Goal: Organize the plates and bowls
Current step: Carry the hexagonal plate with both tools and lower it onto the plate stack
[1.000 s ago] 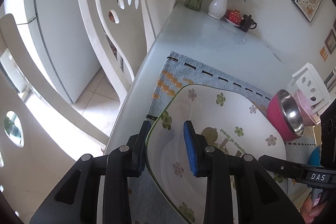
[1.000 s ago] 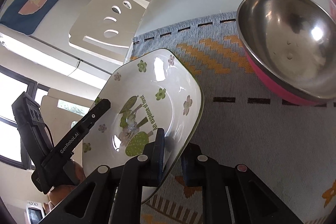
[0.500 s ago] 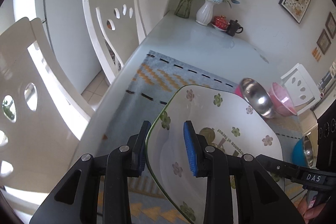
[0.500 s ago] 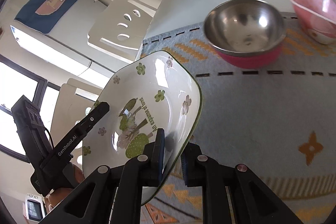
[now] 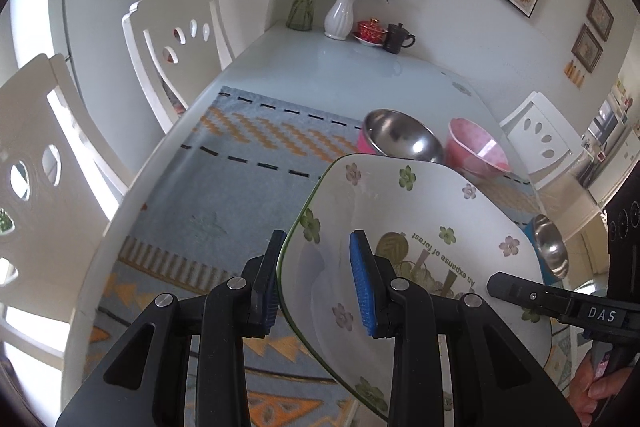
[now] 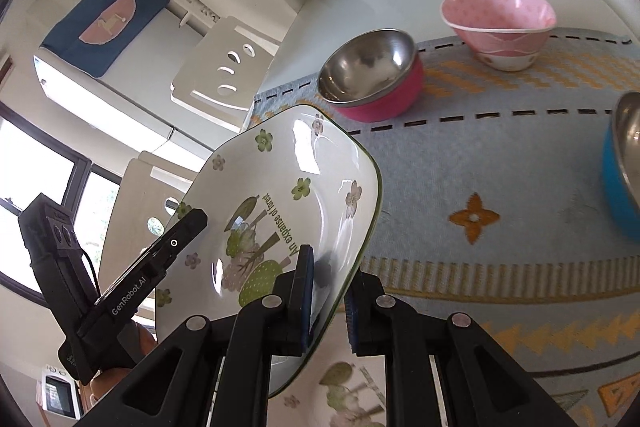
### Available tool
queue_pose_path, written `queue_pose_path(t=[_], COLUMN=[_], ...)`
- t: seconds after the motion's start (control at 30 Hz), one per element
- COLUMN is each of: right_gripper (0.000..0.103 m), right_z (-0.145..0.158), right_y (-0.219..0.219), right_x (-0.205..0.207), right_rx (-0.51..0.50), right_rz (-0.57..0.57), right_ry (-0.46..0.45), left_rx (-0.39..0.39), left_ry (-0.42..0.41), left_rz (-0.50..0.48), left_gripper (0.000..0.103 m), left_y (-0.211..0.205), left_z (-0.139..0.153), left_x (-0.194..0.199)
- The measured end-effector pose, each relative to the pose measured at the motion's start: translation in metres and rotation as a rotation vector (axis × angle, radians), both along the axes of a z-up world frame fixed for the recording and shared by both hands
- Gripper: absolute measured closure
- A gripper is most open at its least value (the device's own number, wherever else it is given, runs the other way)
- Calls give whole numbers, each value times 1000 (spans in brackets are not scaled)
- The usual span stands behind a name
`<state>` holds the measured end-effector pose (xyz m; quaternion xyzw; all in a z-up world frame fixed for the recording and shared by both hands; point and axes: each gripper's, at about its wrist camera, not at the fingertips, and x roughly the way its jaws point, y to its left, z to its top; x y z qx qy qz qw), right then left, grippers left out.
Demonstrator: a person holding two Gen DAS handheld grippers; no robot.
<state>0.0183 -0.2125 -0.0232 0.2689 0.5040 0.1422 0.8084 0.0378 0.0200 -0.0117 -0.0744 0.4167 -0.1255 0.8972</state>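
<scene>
The flowered plate [image 5: 420,227] hangs tilted above the desk's mat [image 6: 500,167], between both claws: the left claw [image 5: 320,279] clenches one rim, the right claw [image 6: 328,299] pinches the opposite rim; another plate seemingly lies just beneath, though partly hidden

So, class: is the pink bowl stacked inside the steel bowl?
No. The pink bowl stands on the mat beside the steel bowl, apart from it.

Blue bowl [image 6: 624,171] cut by the frame edge, half visible.
</scene>
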Motion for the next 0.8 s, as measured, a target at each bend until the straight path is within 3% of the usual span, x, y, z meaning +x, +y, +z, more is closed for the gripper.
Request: queue_pose_path(t=[0.13, 0.27, 0.53, 0.8], right_gripper=[89, 89, 89, 89], right_z=[1, 3, -1, -13], right_y=[-11, -19, -26, -29], right_x=[-11, -24, -44, -60], right_rx=[-3, -6, -16, -18], right_rz=[-7, 7, 32, 48], right_ry=[1, -3, 6, 26], left_rx=[-75, -38, -69, -51], left_ry=[20, 21, 61, 94], left_rz=[4, -4, -15, -38], left_gripper=[75, 75, 75, 75], left_y=[-3, -13, -12, -17], left_z=[1, 2, -3, -14], left_x=[-13, -25, -45, -67])
